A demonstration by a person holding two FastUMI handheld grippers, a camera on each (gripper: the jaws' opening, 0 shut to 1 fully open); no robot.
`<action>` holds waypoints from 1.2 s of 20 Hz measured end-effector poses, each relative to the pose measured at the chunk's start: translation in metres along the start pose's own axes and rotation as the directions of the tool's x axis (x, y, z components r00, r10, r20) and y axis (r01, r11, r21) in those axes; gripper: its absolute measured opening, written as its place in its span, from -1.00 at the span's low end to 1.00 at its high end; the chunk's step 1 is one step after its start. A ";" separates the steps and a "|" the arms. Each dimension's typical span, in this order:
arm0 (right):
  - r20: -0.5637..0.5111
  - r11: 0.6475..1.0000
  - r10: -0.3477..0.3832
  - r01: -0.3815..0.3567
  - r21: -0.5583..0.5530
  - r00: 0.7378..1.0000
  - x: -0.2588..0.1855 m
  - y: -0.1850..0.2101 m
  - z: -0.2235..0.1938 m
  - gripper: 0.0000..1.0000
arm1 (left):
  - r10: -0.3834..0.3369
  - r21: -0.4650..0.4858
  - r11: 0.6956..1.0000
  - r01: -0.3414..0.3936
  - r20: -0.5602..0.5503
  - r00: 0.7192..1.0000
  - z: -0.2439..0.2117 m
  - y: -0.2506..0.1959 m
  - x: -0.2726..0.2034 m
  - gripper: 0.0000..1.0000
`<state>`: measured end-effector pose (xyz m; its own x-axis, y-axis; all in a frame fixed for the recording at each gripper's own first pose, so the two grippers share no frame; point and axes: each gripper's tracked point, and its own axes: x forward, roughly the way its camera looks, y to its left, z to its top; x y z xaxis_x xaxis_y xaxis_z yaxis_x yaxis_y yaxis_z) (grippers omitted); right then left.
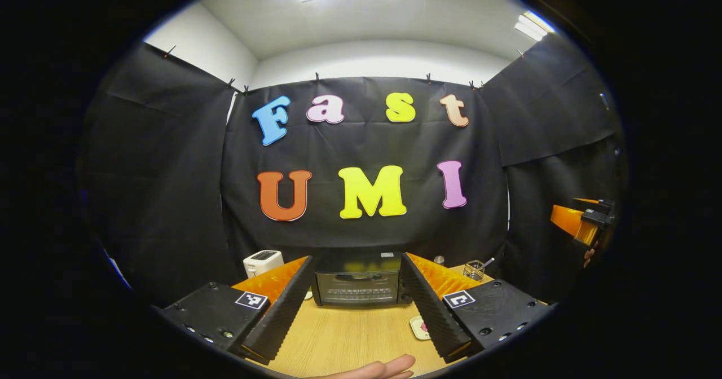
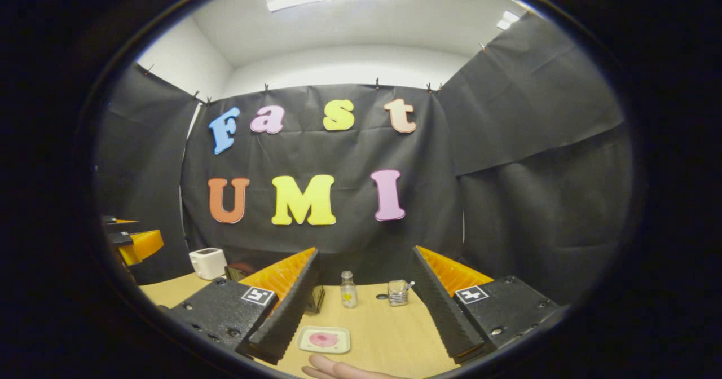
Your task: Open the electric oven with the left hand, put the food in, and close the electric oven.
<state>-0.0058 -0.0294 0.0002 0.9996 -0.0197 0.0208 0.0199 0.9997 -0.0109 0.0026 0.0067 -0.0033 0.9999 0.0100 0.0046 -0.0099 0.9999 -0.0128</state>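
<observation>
Both cameras sit low over the wooden table (image 1: 350, 334), looking level across it toward the back cloth wall. The left gripper view faces the electric oven (image 1: 358, 282) squarely at lower centre, at middling range. The right gripper view looks further right, centred on a small bottle (image 2: 348, 289). They share the white toaster (image 2: 207, 263), the food tray (image 2: 324, 339) and the table.

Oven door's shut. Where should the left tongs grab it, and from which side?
Take the horizontal bar handle along the top edge of the electric oven door, coming straight in from the front. The left tongs are open and already frame the door. The bar runs crosswise, so one finger probably goes above it and one below; then pull out and down, presuming a bottom hinge.
</observation>
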 end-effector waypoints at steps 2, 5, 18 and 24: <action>0.009 1.000 0.001 -0.001 0.020 1.000 0.000 -0.002 0.002 1.00 | -0.011 -0.007 1.000 0.011 0.001 1.000 0.001 0.001 -0.001 0.94; 0.015 1.000 -0.002 0.001 0.023 1.000 0.001 -0.009 0.000 0.93 | 0.000 -0.020 1.000 0.000 0.019 1.000 0.005 0.010 0.000 0.94; -0.014 0.998 0.004 -0.003 0.062 1.000 0.040 -0.034 -0.038 1.00 | -0.030 -0.087 0.996 0.029 -0.015 0.999 -0.034 0.028 0.127 0.90; -0.032 0.998 0.002 0.000 0.055 0.999 0.065 -0.049 -0.057 1.00 | -0.097 -0.047 0.994 0.094 -0.082 0.992 -0.091 -0.003 0.232 0.67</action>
<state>0.0593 -0.0800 -0.0549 0.9998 -0.0180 -0.0109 0.0184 0.9988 0.0443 0.2354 0.0046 -0.0936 0.9932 -0.0884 -0.0762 0.0839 0.9947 -0.0597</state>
